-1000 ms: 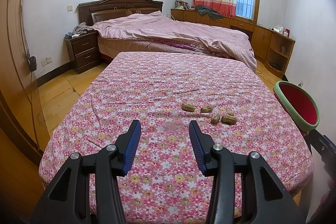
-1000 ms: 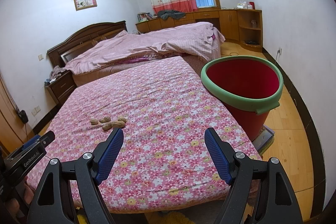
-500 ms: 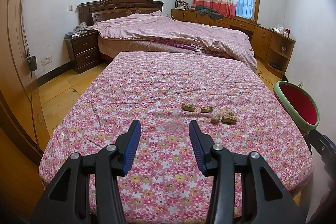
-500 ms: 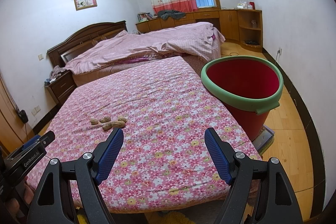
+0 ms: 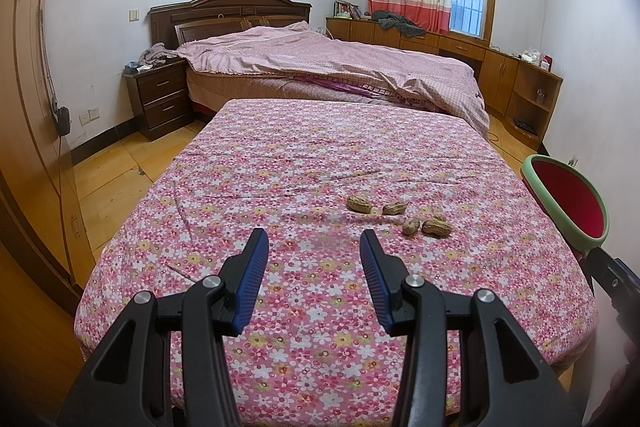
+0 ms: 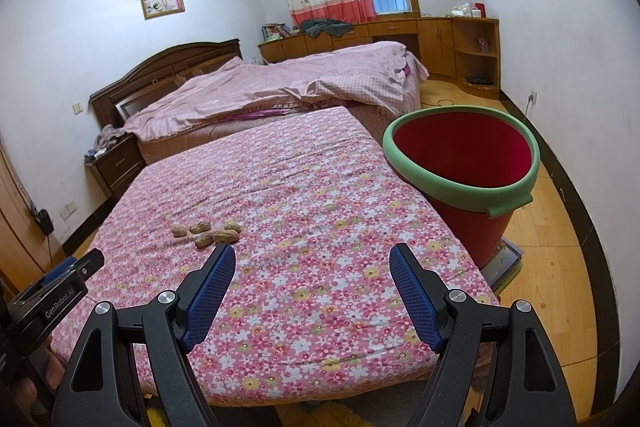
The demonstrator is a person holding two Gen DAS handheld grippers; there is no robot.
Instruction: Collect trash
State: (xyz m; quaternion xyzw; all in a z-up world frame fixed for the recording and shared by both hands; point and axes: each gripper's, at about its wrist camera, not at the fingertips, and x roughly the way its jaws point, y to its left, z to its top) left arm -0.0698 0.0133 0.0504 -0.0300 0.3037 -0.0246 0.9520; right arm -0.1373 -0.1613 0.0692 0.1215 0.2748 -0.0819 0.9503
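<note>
Hovering above the near end of the flowered bed (image 5: 280,163), both grippers are empty and touch nothing. The peanuts (image 5: 400,215), a small cluster of shells, lie on the bedspread ahead of the left gripper (image 5: 312,247) and off to the right of its fingers (image 5: 253,269); from the right gripper (image 6: 312,263) they sit ahead and just beyond its left-side finger. Judging by both views, the left gripper faces them more squarely, though neither is close enough to grasp. Most shells lie with their long axes roughly across the line of the fingers, so a small turn of the wrist may be needed before closing. The left fingers stand moderately apart; the right fingers (image 6: 208,293) are spread wider. The red bin (image 6: 472,187) with its green rim stands on the floor beside the bed, ahead and right of the right fingers.
</note>
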